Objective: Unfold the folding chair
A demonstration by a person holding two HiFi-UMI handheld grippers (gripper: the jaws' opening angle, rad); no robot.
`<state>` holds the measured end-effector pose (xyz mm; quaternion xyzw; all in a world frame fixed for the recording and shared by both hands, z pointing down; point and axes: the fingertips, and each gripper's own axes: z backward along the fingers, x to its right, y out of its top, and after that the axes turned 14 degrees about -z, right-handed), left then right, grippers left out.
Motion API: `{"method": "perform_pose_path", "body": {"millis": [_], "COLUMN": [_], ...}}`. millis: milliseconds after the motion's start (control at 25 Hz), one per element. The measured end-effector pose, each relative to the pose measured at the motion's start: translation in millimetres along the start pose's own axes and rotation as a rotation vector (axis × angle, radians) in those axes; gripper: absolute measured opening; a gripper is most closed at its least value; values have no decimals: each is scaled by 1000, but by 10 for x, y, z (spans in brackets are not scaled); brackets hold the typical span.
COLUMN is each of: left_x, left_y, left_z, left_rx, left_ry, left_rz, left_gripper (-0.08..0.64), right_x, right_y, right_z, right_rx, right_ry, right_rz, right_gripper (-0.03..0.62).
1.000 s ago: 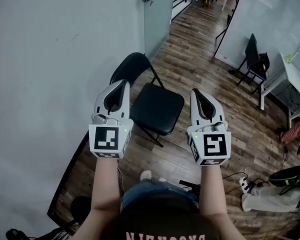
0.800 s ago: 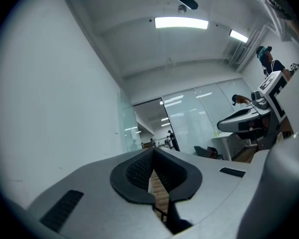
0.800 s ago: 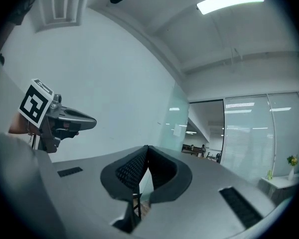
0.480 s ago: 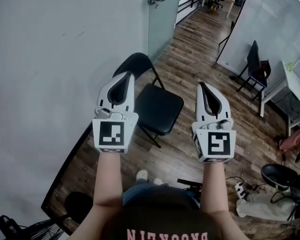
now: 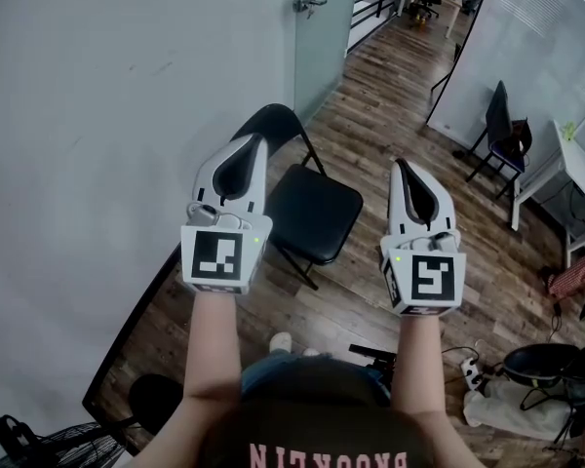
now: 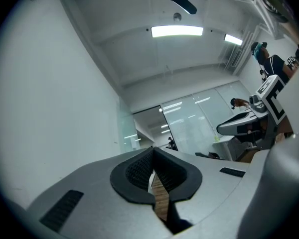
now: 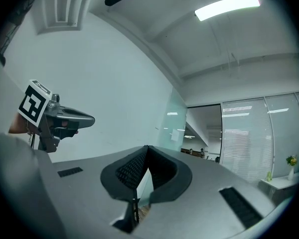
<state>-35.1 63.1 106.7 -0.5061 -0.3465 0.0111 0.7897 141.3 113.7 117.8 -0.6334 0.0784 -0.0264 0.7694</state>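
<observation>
Observed folding chair [image 5: 317, 213] standing unfolded on wooden floor [image 5: 370, 115], seat level, close beside grey wall [image 5: 97, 115]. Noted left gripper [image 5: 252, 146] and right gripper [image 5: 403, 169] raised side by side nearer the camera, clear of chair. Found both pairs of jaws pressed together, gripping nothing.
</observation>
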Motion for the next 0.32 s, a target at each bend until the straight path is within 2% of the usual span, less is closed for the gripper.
{"method": "perform_pose_path", "body": {"millis": [320], "left_x": [-91], "left_y": [-20], "left_z": [-25], "left_rx": [13], "left_ry": [6], "left_rz": [-3], "left_gripper": [2], "right_x": [-48], "right_y": [13], "right_z": [-75], "right_rx": [10], "right_ry": [-10], "right_rz": [19], "right_gripper": [-2]}}
